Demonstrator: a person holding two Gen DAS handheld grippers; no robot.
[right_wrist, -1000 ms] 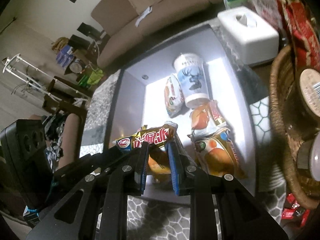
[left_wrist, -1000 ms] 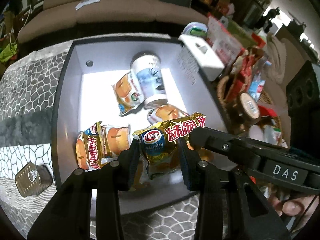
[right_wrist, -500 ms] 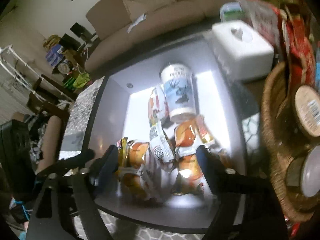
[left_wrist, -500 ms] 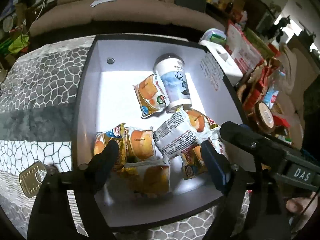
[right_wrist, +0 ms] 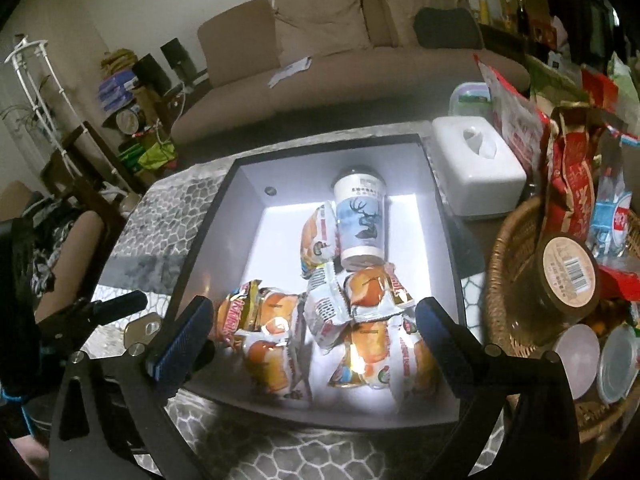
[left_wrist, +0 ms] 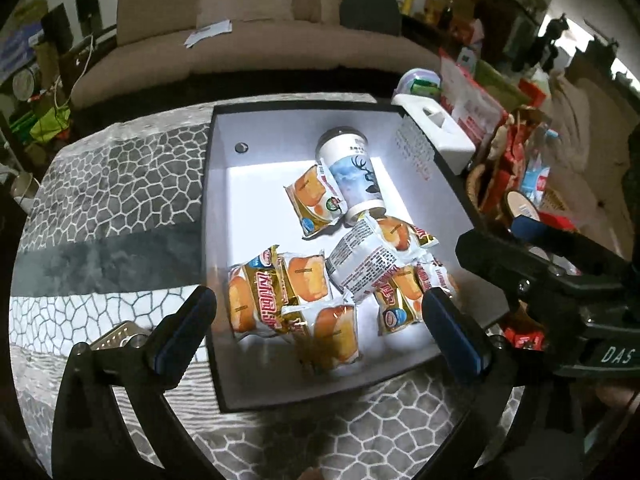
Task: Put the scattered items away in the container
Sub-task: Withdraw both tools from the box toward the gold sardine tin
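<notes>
Both tools are hanging over the near edge of the box (left_wrist: 224, 360), a dark-rimmed container with pale inner walls sitting on the table (left_wrist: 116, 200), which is covered in a grey cobblestone-patterned cloth. The left tool (left_wrist: 320, 312) is opening, its two blue-padded jaws spreading wide with nothing pinched between them; the packets seen between the jaws are lying on the box floor below. The right tool (right_wrist: 308, 320) is likewise opening, jaws spread far apart and gripping nothing.

Inside the box, a white cup with a deer print (left_wrist: 354, 176) is lying on its side toward the far wall, its dark lid pointing away. A snack cake packet (left_wrist: 316, 200) is leaning against the cup's left side. Nearer the front, a pile of snack cake packets (left_wrist: 292, 300) is resting in a loose heap, and one packet with its printed white back facing up (left_wrist: 360, 264) is lying across the others just below the cup's base.

Outside the box on the left, a small metal tin (right_wrist: 144, 330) is sitting on the cloth, partly hidden behind the left tool's jaw in the left wrist view. To the right of the box, a white tissue box (right_wrist: 476, 168) is standing just beside the far corner, and a wicker basket (right_wrist: 508, 280) crowded with jars and red packages is sitting next to the right wall. A brown sofa (right_wrist: 340, 64) is stretching across the background.
</notes>
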